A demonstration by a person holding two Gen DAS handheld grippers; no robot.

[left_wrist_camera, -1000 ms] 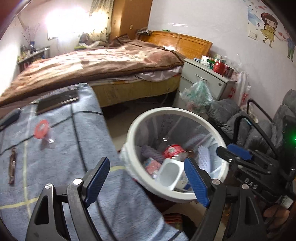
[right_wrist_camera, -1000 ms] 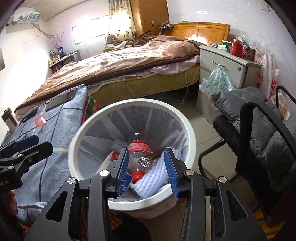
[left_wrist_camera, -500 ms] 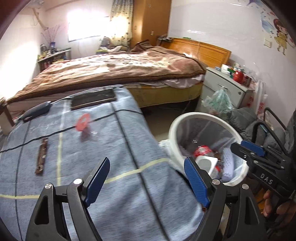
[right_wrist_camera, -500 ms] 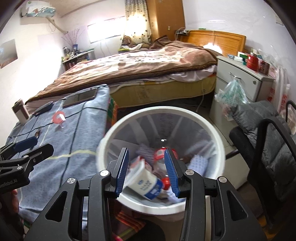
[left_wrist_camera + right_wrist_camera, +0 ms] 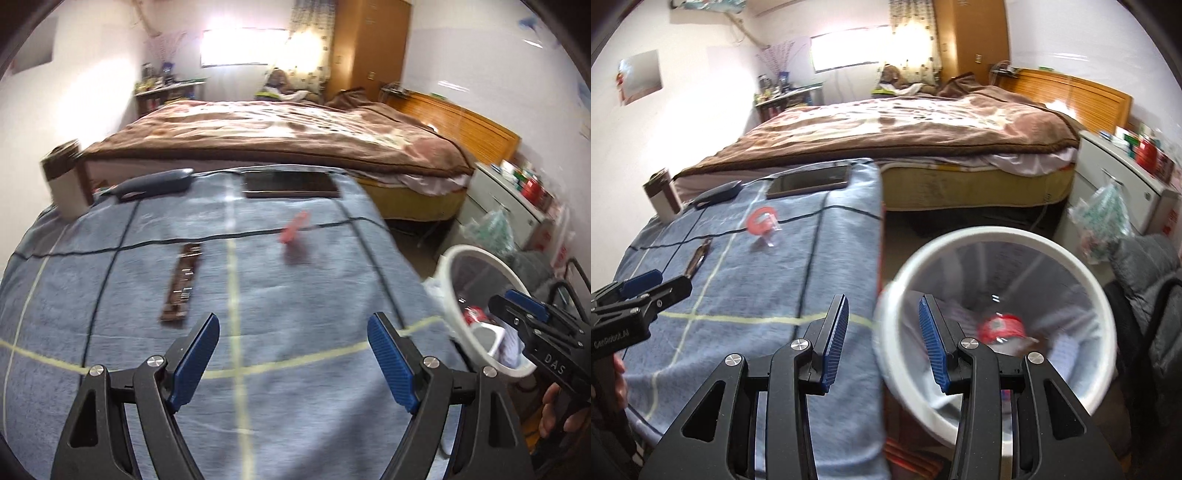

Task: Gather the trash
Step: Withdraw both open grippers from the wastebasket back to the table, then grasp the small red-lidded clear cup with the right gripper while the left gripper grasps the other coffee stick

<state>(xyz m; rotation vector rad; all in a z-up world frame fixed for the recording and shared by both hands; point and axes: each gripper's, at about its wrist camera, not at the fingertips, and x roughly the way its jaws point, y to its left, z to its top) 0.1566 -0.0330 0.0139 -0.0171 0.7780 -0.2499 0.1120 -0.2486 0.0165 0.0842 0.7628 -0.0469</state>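
A brown wrapper [image 5: 183, 284] [image 5: 700, 256] lies flat on the blue cloth-covered table [image 5: 314, 295] [image 5: 768, 280]. Beyond it, a red tape ring in a clear holder [image 5: 293, 230] [image 5: 762, 221] rests on the cloth. My left gripper [image 5: 295, 354] hovers over the table's near part, open and empty, and it shows at the left of the right wrist view [image 5: 646, 288]. Beside the table stands the white bin [image 5: 450, 291] [image 5: 997, 232], holding a red-labelled bottle [image 5: 1001, 326] and a white cup [image 5: 487, 336]. My right gripper [image 5: 882, 332] hangs over the gap between table edge and bin rim, open, nothing between its pads.
At the table's far end lie a dark phone [image 5: 290, 184] [image 5: 809, 182], a dark blue case [image 5: 155, 184] and a brown-and-white tumbler [image 5: 64, 181]. A bed [image 5: 277, 136] stands behind, a white nightstand [image 5: 1126, 184] to the right, and a chair with a grey jacket [image 5: 1152, 266] next to the bin.
Both views have swung left, from over the bin to the table. The bin has slid to the right of both pictures. Neither gripper's opening has changed.
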